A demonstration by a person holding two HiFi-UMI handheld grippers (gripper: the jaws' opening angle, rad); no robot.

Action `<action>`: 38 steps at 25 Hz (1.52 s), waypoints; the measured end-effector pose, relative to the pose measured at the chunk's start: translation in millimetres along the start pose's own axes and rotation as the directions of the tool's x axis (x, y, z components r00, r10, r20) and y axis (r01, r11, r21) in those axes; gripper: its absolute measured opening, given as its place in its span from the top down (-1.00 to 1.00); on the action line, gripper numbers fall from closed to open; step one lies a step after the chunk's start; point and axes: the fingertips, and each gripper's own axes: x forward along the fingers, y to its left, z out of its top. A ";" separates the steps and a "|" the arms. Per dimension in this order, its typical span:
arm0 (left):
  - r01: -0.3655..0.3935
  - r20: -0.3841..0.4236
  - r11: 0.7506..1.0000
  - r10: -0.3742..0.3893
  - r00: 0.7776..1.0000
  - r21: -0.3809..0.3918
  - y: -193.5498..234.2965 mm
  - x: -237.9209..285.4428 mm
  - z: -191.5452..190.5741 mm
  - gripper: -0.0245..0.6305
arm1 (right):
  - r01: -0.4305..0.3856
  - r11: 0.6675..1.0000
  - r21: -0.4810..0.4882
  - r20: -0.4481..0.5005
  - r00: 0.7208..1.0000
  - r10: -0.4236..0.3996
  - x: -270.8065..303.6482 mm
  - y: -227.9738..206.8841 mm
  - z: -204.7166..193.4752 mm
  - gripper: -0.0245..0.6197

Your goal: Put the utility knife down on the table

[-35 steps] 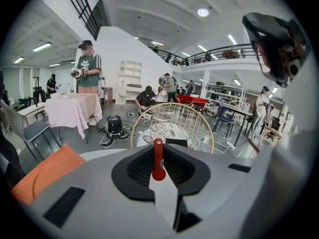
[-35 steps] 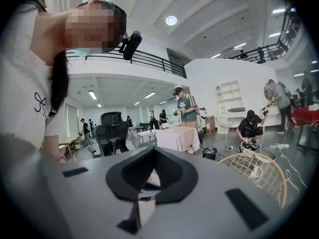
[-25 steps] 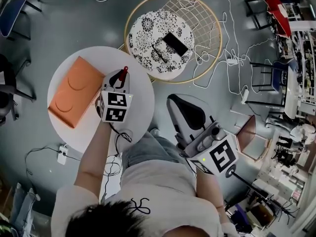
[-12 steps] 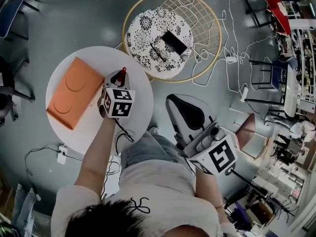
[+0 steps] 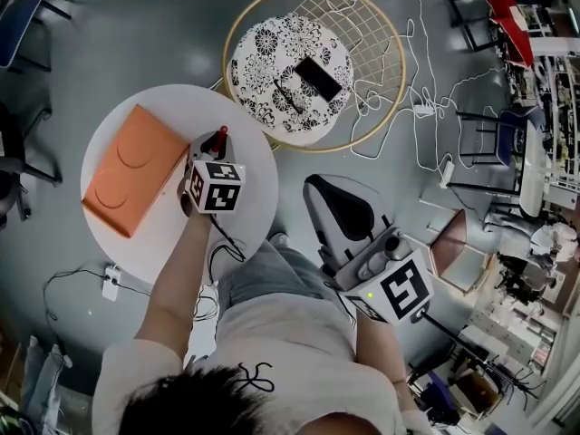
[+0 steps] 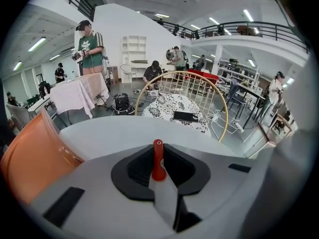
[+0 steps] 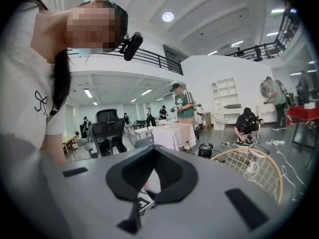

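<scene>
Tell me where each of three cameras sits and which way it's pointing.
Head view: on the head, steeply down onto the white table; hair, forearms, left gripper, right gripper show.
Left gripper view: on the left gripper, across the table toward the wire chair; its fingers clamp the utility knife.
Right gripper view: on the right gripper, up past the person's shirt into the hall.
All three show the wire chair.

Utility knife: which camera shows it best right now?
The left gripper view: the utility knife stands centred, clamped in the left tongs, its red end and pale body plain, with the white table beyond. The head view shows only its red tip poking past the tongs. The right gripper view shows none of it.
</scene>
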 end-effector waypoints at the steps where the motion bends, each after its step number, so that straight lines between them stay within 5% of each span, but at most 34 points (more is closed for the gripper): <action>1: -0.002 0.001 1.000 0.002 1.000 -0.001 0.1 0.0 0.2 0.74 | 0.002 1.000 0.001 0.001 1.000 -0.002 -1.0 -0.5 0.3 0.90; 21: -0.009 0.006 1.000 0.009 1.000 -0.001 -0.5 -4.4 -2.9 0.73 | -0.009 1.000 -0.013 0.009 1.000 0.009 -14.9 6.7 1.5 0.90; 38: -0.029 0.216 0.999 0.031 0.976 -0.015 -26.0 -77.4 37.6 0.90 | -0.098 0.995 -0.031 0.083 0.992 0.100 -48.2 25.6 5.9 0.90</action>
